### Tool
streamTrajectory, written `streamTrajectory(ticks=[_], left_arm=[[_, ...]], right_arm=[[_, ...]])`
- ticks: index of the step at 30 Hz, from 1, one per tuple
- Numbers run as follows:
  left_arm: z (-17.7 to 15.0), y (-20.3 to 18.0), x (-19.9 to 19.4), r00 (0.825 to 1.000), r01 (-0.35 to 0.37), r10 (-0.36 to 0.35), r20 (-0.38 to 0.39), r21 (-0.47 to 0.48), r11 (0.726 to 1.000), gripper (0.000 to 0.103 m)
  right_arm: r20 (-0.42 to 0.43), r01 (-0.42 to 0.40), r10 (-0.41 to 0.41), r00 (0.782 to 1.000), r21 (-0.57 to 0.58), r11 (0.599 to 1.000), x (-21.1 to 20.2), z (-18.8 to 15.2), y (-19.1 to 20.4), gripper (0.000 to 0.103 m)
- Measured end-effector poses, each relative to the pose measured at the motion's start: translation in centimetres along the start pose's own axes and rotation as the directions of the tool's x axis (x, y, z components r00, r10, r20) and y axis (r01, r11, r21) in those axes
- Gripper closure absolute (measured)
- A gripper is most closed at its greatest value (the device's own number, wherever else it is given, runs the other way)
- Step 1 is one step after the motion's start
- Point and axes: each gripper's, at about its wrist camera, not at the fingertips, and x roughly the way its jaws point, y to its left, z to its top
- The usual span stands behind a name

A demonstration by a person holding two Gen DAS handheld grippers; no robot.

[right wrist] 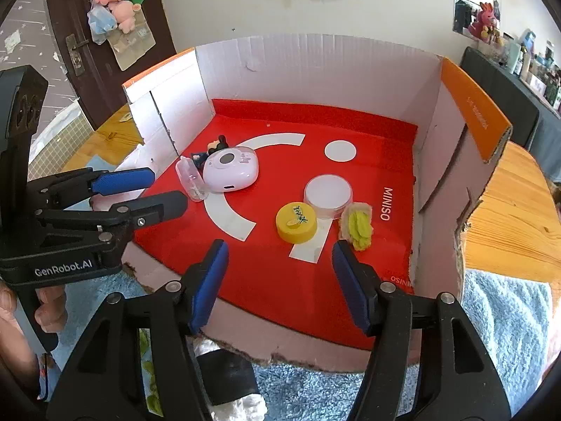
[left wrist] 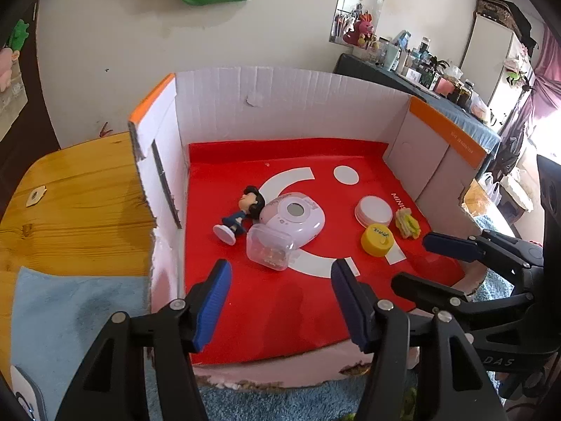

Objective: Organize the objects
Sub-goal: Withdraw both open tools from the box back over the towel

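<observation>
left gripper jaws apart, empty; right gripper likewise | figurine clear only in left view | box near wall torn low

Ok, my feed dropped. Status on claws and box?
Left claw open, empty. Right claw open, empty. Yellow cap, white lid, figurine lie in the cardboard box. Nothing blocking.

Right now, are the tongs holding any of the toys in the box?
No. The left tongs and right tongs are both open and empty, above the near edge of the box.
</observation>
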Motion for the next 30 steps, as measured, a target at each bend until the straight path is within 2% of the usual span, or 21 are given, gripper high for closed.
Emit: streamTrajectory(ticks=[4,8,14,30], left_arm=[[-0.2,0.1,-0.4,1.0,-0.005,0.005,0.004,-0.001,1.0,0.041],[-0.5,0.0,-1.0,1.0,-0.014,0.014,0.016,0.0,1.0,0.031],[-0.9,0.0,-1.9,0.999,-0.017,0.017,0.03,0.001,1.0,0.025],[-1.9,-0.7,-3.7,0.998,-0.027,0.027,0.057,0.011,1.0,0.02]], right_arm=[[0.009,0.005,-0.005,1.0,-0.008,1.0,-0.5,-0.1,0.4,0.036],[0.019,0.011,-0.011,1.0,-0.013,1.0,-1.0,-0.3,0.6,0.031],[0.036,0.016,-0.016,0.999,-0.016,1.0,-1.9,-0.6,0.9,0.028],[0.062,0.029,-0.028,0.998,-0.023,0.999,-3.8,-1.8,1.3,0.025]])
